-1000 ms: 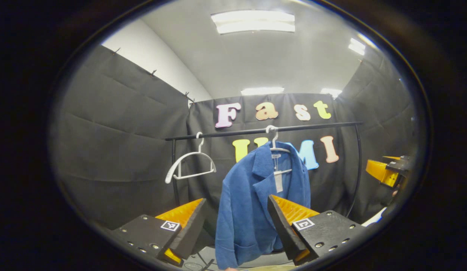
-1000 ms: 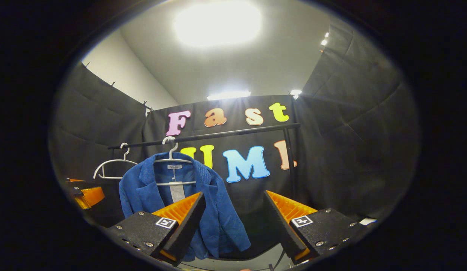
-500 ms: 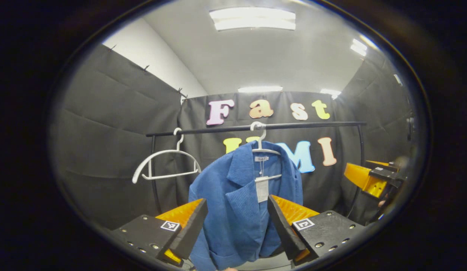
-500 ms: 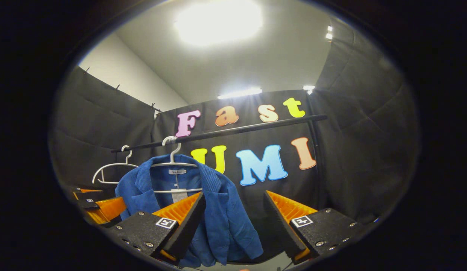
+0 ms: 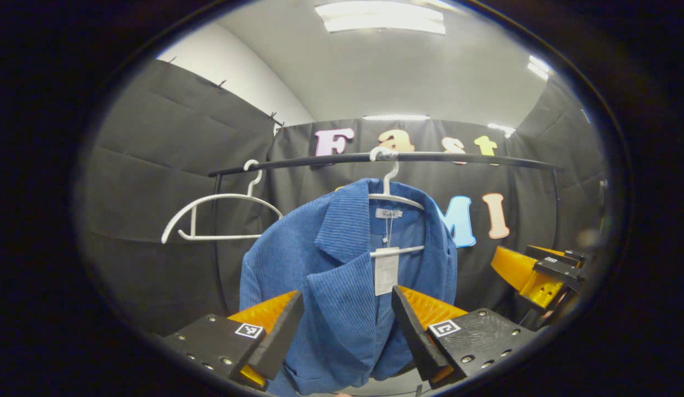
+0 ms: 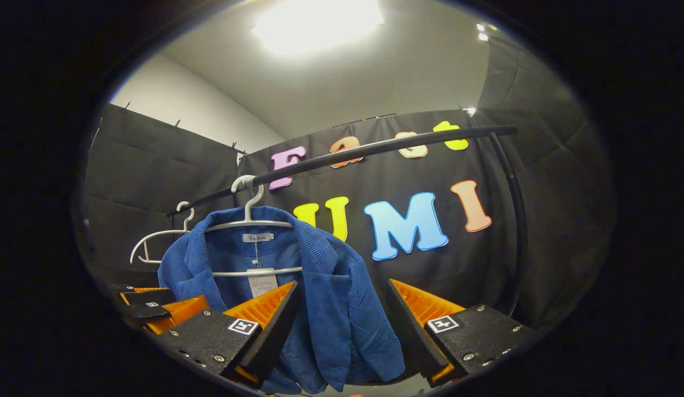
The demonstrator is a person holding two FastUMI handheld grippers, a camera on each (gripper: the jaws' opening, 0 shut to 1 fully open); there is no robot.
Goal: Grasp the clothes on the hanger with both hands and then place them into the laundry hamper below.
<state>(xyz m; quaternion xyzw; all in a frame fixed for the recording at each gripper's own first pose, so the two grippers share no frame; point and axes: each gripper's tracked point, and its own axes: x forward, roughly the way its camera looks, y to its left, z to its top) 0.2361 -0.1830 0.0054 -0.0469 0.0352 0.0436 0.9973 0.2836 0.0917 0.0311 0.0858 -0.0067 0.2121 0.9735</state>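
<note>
A blue ribbed jacket (image 5: 342,286) hangs on a white hanger (image 5: 388,193) from a black rail (image 5: 430,158); a paper tag dangles inside its collar. In the left gripper view my left gripper (image 5: 347,325) is open, its fingers framing the jacket's left lapel without touching it. The right gripper (image 5: 534,267) appears farther off at the right. In the right gripper view the jacket (image 6: 325,309) hangs at lower left, and my right gripper (image 6: 342,325) is open with the jacket's right front edge between its fingers. The left gripper (image 6: 154,309) shows at the far left.
An empty white hanger (image 5: 209,215) hangs on the rail to the left of the jacket. The rack's upright posts (image 5: 217,242) stand at both ends, close to the black cloth wall. A strip of pale floor shows at the bottom (image 5: 386,383).
Both grippers have moved forward and closer to the jacket, which now looks larger. The rail has risen in both views. Both stay open.
</note>
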